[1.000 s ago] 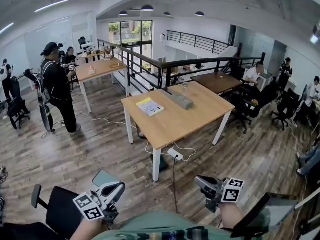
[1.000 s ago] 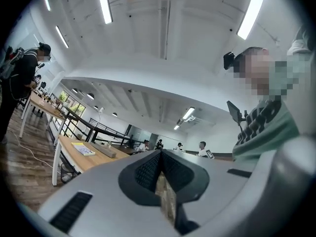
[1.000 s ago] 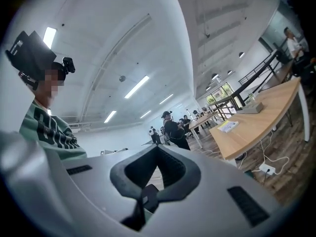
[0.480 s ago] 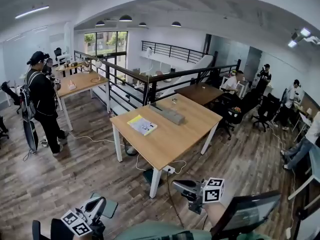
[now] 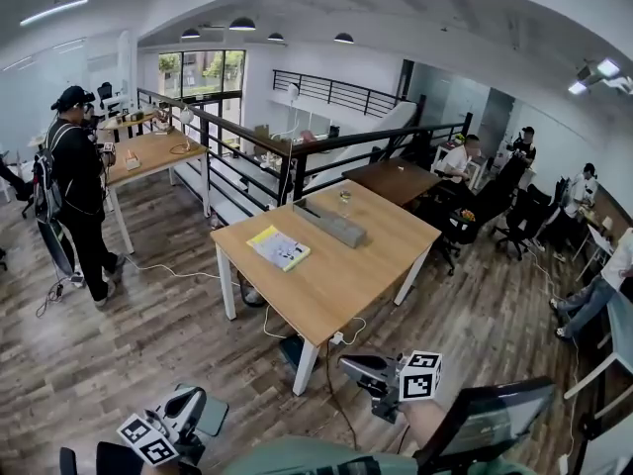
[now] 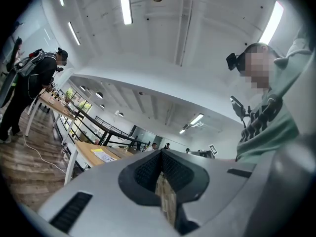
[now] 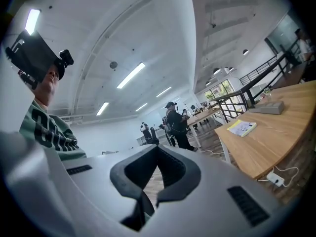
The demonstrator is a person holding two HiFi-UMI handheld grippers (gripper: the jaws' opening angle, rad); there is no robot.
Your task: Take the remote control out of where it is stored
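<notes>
Facing table w/ booklet, grippers closed

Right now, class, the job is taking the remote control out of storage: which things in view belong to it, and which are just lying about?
Belongs to the job:
left claw, shut
right claw, shut
grey box on the wooden table, possibly the storage

Just lying about:
yellow booklet
power strip by the table leg

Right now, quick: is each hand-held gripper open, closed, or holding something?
Left hand-held gripper: closed, jaws together, nothing held.
Right hand-held gripper: closed, jaws together, nothing held.
</notes>
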